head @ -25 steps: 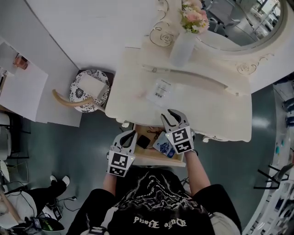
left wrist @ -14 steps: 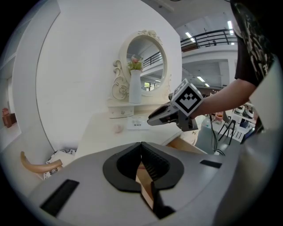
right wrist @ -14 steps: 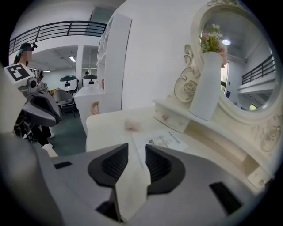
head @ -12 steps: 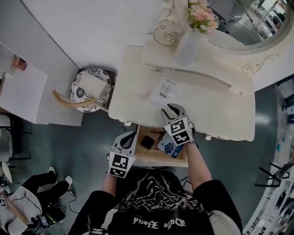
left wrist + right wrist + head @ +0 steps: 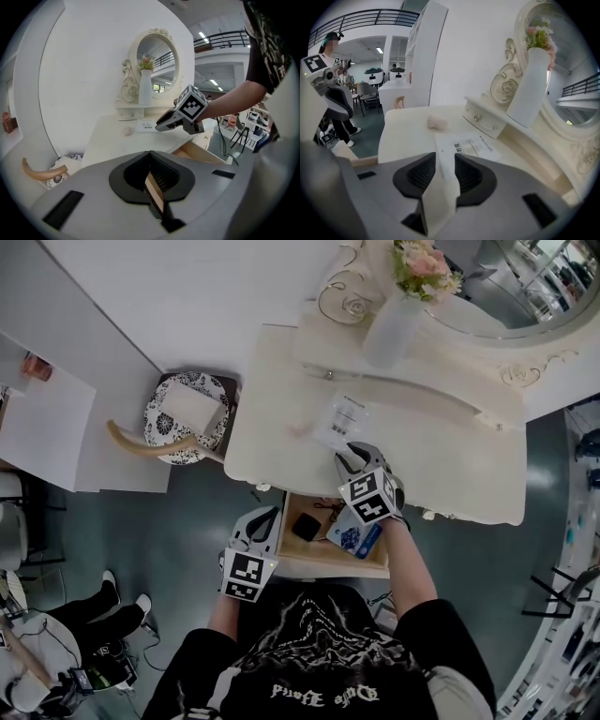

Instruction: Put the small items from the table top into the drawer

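Though pkt (image 5: 471,146) is labelled, txt unreadable

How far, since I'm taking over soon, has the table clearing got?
Done: a black item and a blue packet lie in the open drawer. In hand: the right gripper, jaws apart, is at the near edge of the labelled packet on the table top, not yet gripping. Left: that packet and the small pink item beside it.

Clear flat packet (image 5: 339,421) with a printed label lies flat on the desk (image 5: 441,465), with a small pink item (image 5: 298,430) near its left. Drawer (image 5: 328,568) is open under the desk's front edge. It holds a black item (image 5: 305,527) and a blue packet (image 5: 354,538).
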